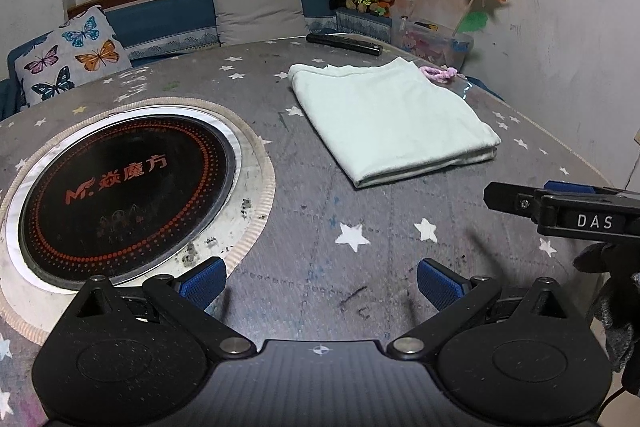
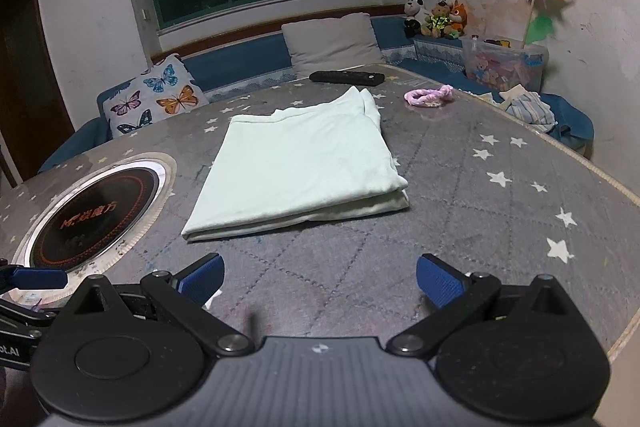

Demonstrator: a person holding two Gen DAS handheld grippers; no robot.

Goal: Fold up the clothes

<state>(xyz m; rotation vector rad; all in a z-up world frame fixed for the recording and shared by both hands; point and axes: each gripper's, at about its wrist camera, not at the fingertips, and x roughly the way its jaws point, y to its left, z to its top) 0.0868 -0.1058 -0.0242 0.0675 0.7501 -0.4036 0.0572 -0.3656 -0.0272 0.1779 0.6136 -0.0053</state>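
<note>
1. Your left hand-held gripper [image 1: 320, 281] was spread wide and empty, hovering over bare table [image 1: 360, 299]; nothing sat between its blue pads [image 1: 202, 283].
2. Your right hand-held gripper [image 2: 320, 279] was also spread and empty, over the table near its close edge.
3. The pale green cloth [image 2: 298, 167] lay flat on the table, already folded into a stacked rectangle, folded edge toward you.
4. From your right hand-held gripper the cloth was straight ahead and slightly left, near but not touching.
5. From your left hand-held gripper it was ahead and off to the right, farther away; the round cooktop [image 1: 128, 191] sat ahead-left of that one.
6. The cloth's long axis ran away from you, tilting a little right at the far end in the right wrist view.
7. My read: your right hand was the nearer one; the near right corner [image 2: 400, 201] looked the easiest grab.
</note>
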